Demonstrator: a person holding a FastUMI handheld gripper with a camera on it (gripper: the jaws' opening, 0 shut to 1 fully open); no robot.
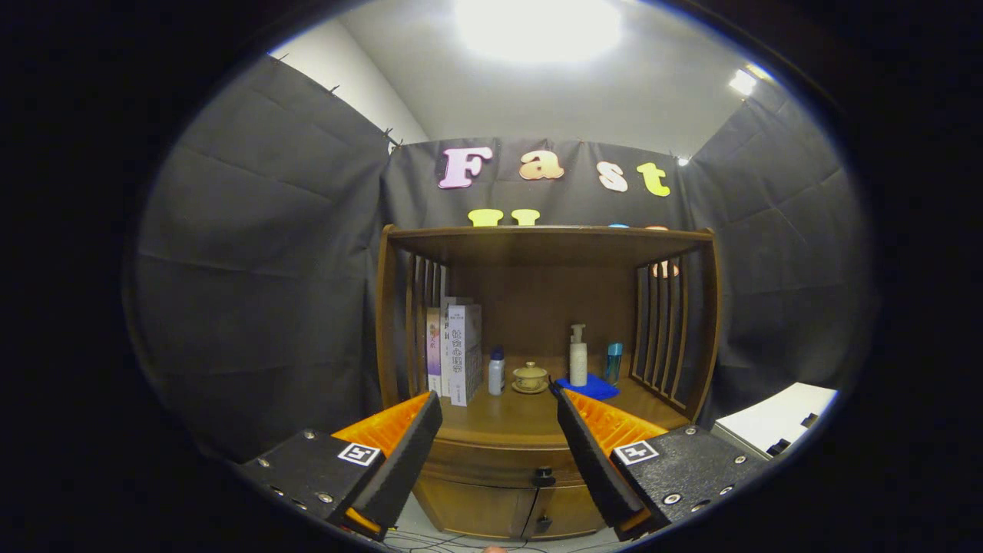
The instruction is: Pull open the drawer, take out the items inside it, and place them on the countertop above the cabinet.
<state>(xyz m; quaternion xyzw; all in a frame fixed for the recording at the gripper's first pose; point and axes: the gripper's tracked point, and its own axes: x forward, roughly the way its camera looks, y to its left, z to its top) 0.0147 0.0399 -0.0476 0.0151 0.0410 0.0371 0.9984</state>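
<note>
Wooden countertop beyond spread gripper

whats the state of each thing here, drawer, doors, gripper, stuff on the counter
drawer: shut, knob untouched
cabinet doors: shut
hand-held gripper: open, fingers apart, short of the cabinet, holding nothing
books: upright
small bottle: upright, capped
lidded teacup: lid on, on its saucer
pump bottle: upright on blue cloth
blue bottle: upright

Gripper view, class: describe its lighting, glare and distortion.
Gripper view: a ceiling light burns out to white glare; the fisheye bows the cabinet posts outward; the drawer front below the countertop sits in dimmer light; the open tool looms large, its fingers apart with nothing between them.
</note>
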